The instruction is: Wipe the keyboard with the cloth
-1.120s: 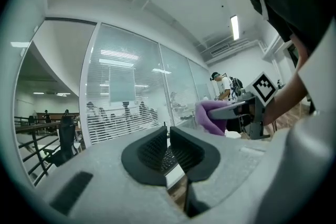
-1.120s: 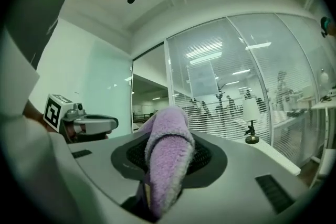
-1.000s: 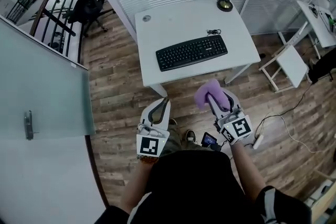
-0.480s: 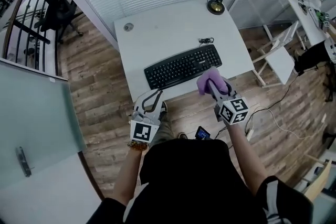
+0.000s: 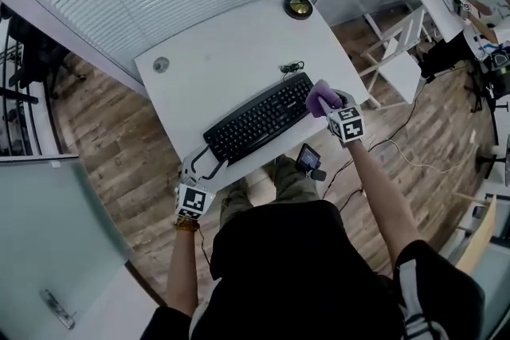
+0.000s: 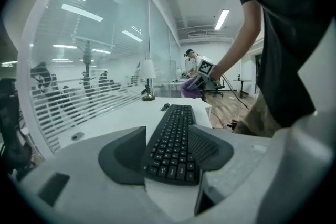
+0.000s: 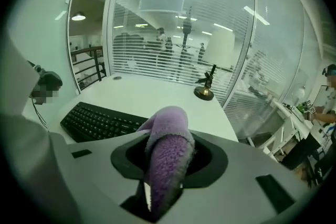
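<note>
A black keyboard [image 5: 259, 122] lies slantwise near the front edge of a white desk [image 5: 223, 64]. My left gripper [image 5: 209, 158] is at its left end. Its jaws are opening, and in the left gripper view they stand on either side of the keyboard's [image 6: 176, 131] near end without pressing on it. My right gripper [image 5: 328, 101] is shut on a folded purple cloth [image 5: 320, 97] and hovers at the keyboard's right end. In the right gripper view the cloth [image 7: 168, 149] sticks out between the jaws, with the keyboard [image 7: 97, 120] below to the left.
A desk lamp [image 5: 301, 2] with a white shade stands at the desk's far right corner. A coiled cable [image 5: 291, 68] lies behind the keyboard, and a round grommet [image 5: 161, 64] sits at the far left. A white stand [image 5: 398, 68] is on the floor to the right.
Both grippers have come forward and down from in front of the desk to the keyboard's two ends. The left jaws were shut and now stand apart. The right still holds the cloth.
</note>
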### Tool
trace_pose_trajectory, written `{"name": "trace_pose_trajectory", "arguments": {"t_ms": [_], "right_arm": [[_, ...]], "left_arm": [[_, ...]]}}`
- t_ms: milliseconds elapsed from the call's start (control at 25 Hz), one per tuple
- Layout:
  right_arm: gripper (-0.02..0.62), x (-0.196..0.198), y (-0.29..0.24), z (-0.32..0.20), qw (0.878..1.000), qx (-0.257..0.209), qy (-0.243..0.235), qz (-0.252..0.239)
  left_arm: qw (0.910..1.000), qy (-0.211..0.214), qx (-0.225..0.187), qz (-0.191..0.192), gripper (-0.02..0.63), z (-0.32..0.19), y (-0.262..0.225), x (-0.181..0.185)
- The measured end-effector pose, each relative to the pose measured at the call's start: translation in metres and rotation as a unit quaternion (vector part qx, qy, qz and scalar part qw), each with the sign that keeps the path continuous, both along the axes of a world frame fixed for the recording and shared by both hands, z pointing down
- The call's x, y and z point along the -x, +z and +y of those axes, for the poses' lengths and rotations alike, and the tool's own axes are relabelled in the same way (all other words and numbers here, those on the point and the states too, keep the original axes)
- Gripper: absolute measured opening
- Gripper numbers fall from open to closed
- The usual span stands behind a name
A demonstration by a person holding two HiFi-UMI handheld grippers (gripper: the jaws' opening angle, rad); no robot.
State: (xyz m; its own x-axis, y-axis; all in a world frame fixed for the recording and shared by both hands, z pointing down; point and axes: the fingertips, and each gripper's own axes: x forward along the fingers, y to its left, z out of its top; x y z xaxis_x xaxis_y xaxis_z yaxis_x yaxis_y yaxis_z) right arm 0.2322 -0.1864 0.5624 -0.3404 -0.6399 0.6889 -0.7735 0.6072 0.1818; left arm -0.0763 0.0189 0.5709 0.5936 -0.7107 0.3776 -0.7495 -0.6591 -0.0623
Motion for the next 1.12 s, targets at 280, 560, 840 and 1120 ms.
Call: {"name": "trace_pose_trajectory", "arguments": {"t_ms": [280, 560, 840, 1120], "right_arm": [[0.141, -0.019, 0.039, -0.072, 0.998, 0.027, -0.003, 0.06], [0.141, -0.015, 0.079, -0.103, 0.996, 0.037, 0.007, 0.082], [0.124, -0.012, 0.101, -0.099, 0.997, 0.036, 0.044, 0.051], [0.104, -0.001, 0.1, -0.088, 0.998, 0.021, 0.036, 0.038]], "left_arm": [[0.9964, 0.031, 0.073, -0.031, 0.373, 0.004, 0.06, 0.012], [0.9852, 0.075, 0.132, -0.08, 0.395, 0.016, 0.099, 0.012], [0.9788, 0.102, 0.155, -0.087, 0.396, 0.008, 0.117, 0.012], [0.9767, 0.124, 0.159, -0.075, 0.399, 0.008, 0.119, 0.011]]}}
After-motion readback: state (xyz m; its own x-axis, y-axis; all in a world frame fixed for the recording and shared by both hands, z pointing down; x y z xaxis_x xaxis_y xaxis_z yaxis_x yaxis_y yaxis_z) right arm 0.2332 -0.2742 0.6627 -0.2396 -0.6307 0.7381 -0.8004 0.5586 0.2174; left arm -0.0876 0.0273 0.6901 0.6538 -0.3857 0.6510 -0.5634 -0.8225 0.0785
